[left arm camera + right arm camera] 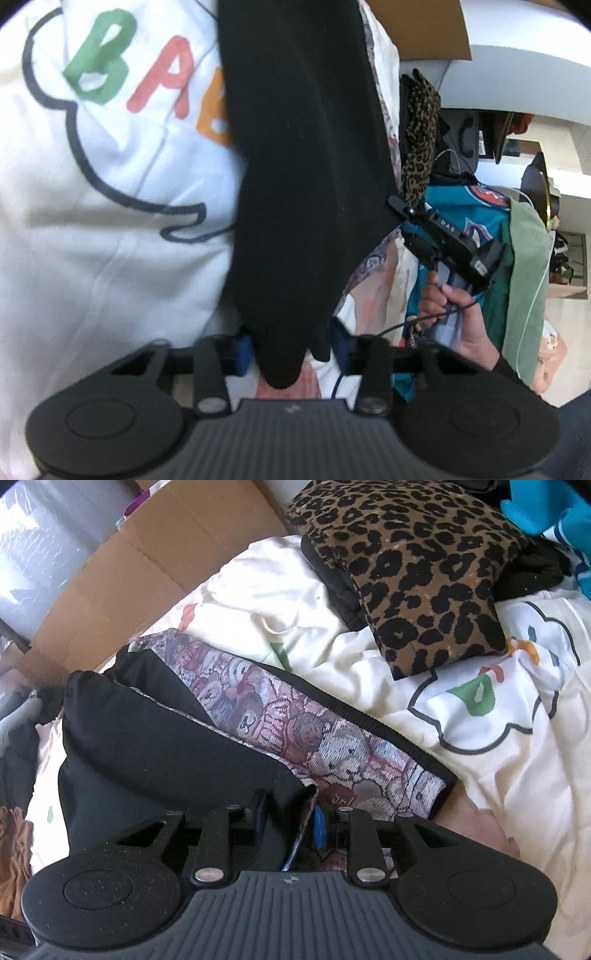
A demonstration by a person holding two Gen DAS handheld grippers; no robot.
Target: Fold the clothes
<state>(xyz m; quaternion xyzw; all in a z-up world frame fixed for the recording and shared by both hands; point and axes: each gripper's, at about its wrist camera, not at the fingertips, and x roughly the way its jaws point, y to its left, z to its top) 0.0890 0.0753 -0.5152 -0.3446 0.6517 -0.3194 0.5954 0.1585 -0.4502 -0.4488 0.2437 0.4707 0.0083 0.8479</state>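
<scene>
A black garment (pixel 303 177) with a bear-patterned woven lining (pixel 295 731) is stretched between my two grippers. In the left wrist view its lower corner runs down between the blue pads of my left gripper (pixel 291 350), which is shut on it. My right gripper (pixel 400 206), held by a hand (pixel 454 306), pinches the garment's right edge. In the right wrist view the right gripper (pixel 290 819) is shut on the garment's (pixel 155 746) folded edge, black outside and lining showing.
White bedding with coloured letters and cloud outlines (pixel 110 166) lies beneath. A leopard-print garment (pixel 417 572) rests on it, with a cardboard box (pixel 147 572) behind. A teal jersey (pixel 461 214) and a green cloth (pixel 528 277) hang at the right.
</scene>
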